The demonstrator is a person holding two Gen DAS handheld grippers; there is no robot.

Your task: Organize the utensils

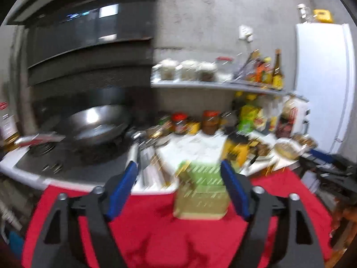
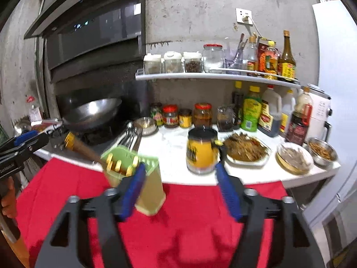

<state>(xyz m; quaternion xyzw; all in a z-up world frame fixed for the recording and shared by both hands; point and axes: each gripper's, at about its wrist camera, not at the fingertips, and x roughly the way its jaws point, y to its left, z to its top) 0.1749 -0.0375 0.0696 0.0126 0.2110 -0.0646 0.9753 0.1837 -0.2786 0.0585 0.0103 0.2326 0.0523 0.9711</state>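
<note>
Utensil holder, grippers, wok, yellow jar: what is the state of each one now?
Utensil holder: upright on the red cloth, utensil handles sticking out.
Left gripper: open, holding nothing.
Right gripper: open, holding nothing.
Wok: on the stove, looks empty.
Yellow jar: upright, lid on.

Pale green slotted plastic utensil holder (image 2: 133, 178), tan-yellow lower body; gold-capped brown utensil handles (image 2: 117, 166). Red cloth (image 2: 189, 234). Blue ribbed gripper pads (image 2: 133, 189). Yellow glass jar (image 2: 202, 151), black lid. White countertop (image 2: 174, 143).
</note>
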